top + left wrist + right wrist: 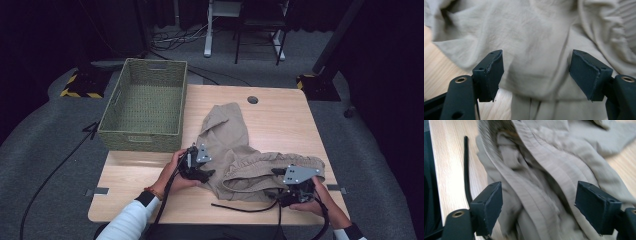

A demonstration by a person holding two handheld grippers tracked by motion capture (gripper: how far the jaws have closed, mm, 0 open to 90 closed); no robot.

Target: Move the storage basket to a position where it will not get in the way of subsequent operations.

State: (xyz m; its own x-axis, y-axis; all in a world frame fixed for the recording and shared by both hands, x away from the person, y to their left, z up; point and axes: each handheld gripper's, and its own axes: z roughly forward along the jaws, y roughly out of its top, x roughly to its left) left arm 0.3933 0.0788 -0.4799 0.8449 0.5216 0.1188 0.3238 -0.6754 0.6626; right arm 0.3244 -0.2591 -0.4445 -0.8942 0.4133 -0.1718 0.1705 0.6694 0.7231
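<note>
Basket [145, 105] beside shorts [240, 150], high view.

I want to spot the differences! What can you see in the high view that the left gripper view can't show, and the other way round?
High view alone: the green woven basket at the table's far left, the ribbed waistband of the beige trousers, both hands, and the right gripper.

Left gripper view alone: the left gripper close up, its jaws wide apart with the cloth's fine creases beyond them and nothing pinched.

Both: the beige cloth lying on the wooden table.
</note>
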